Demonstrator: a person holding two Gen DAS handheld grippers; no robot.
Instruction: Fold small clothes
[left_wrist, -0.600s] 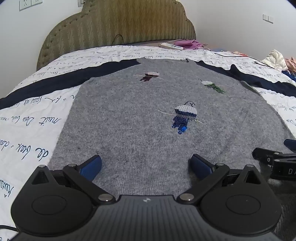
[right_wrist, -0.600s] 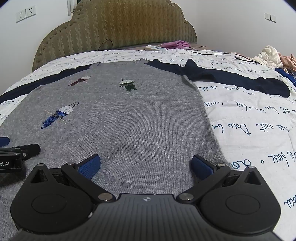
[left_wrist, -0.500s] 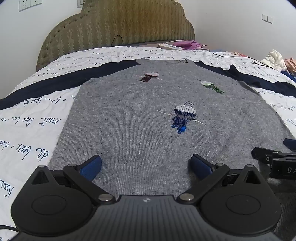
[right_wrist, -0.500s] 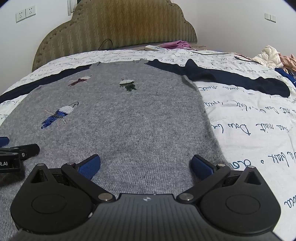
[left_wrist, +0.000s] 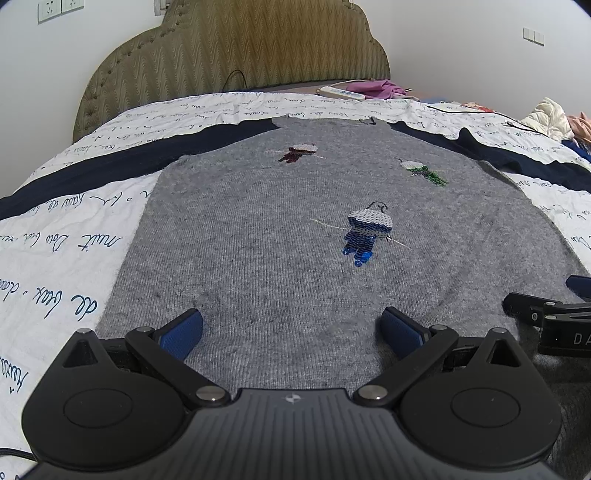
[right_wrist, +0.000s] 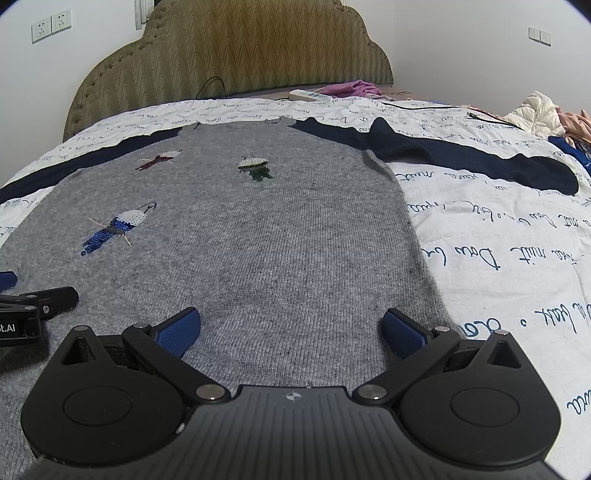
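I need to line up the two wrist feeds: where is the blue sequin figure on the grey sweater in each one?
Left wrist: the blue sequin figure sits right of centre, mid-height, on the grey sweater.
Right wrist: the same figure lies at the left, mid-height, stretched diagonally.
Shared landmark: the green sequin figure, farther up the sweater towards the neckline.

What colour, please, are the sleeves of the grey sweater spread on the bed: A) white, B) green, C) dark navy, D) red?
C: the grey sweater lies flat on the bed, and its sleeve stretching out to the side is dark navy.
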